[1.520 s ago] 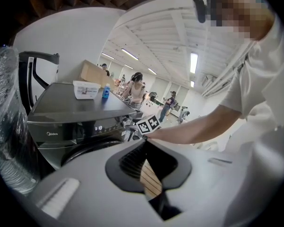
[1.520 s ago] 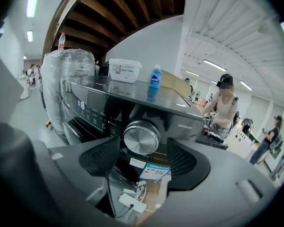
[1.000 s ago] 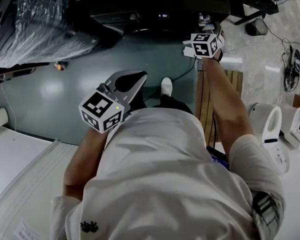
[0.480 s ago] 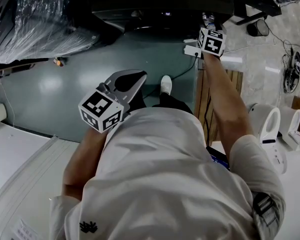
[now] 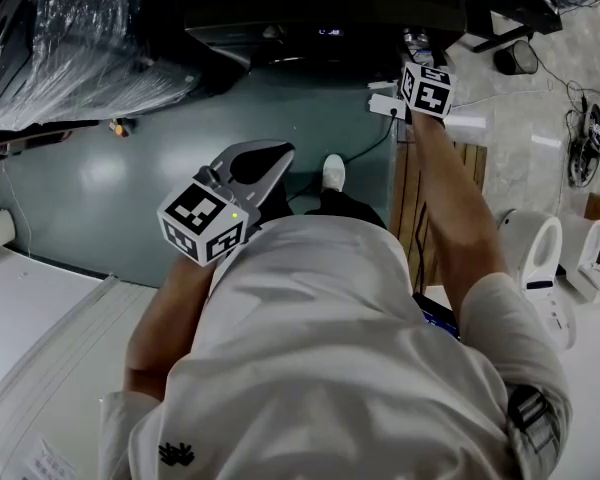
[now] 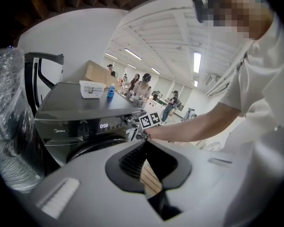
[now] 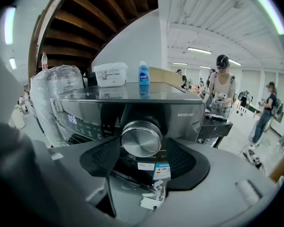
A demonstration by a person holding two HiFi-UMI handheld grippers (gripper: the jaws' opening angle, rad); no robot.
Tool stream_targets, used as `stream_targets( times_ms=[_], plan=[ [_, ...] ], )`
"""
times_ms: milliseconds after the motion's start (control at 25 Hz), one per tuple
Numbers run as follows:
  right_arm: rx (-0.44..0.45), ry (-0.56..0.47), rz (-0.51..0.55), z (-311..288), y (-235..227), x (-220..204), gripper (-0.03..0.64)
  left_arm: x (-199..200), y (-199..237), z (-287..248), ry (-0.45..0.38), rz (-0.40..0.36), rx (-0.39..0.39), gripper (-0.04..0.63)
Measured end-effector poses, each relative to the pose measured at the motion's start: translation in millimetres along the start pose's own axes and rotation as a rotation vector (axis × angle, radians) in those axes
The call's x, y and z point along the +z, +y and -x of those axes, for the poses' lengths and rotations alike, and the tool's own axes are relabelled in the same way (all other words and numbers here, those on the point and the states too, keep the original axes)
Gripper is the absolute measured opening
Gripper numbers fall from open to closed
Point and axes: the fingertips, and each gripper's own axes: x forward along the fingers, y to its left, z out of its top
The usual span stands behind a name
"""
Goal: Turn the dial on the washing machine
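Your right gripper (image 7: 143, 151) pinches the dial (image 7: 141, 138) on the washing machine (image 7: 184, 115) front panel. It looks like rigid, polished metal, probably slippery, so keep the 2 pads square on its rim. Your left gripper (image 6: 149, 163) hangs spread, empty.

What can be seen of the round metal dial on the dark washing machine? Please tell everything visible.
The round silver metal dial is a shiny, flat-faced knob with a bevelled rim. It stands out from the front panel of the dark grey washing machine, to the right of the lit display. It faces the right gripper, whose tongs appear to clasp its rim from both sides. No pointer mark shows on its face.
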Motion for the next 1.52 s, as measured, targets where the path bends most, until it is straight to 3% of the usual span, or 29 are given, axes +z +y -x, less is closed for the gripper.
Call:
stream_targets(
  times_ms=[400, 600, 880, 1240, 1520],
  plan=[
    [-0.056, -0.015, 0.412, 1.4, 14.5, -3.0, 0.279, -3.1, -3.3, -4.1, 0.014, -0.002, -0.009, 0.055],
    [-0.086, 0.012, 0.480, -4.2, 14.3, -6.1, 0.278, -5.6, -3.9, -3.4, 0.016, 0.000, -0.003, 0.055],
    [-0.081, 0.008, 0.348, -6.6, 8.5, -3.0, 0.267, -7.4, -1.7, 0.1, 0.009, 0.007, 0.007, 0.055],
    [-0.029, -0.005, -0.030, 2.7, 1.2, 2.1, 0.265, -8.6, -4.3, -3.1, 0.012, 0.011, -0.003, 0.055],
    [-0.014, 0.004, 0.039, 4.3, 2.2, 1.5, 0.268, -7.1, -5.2, -4.6, 0.014, 0.004, -0.011, 0.055]
  ],
)
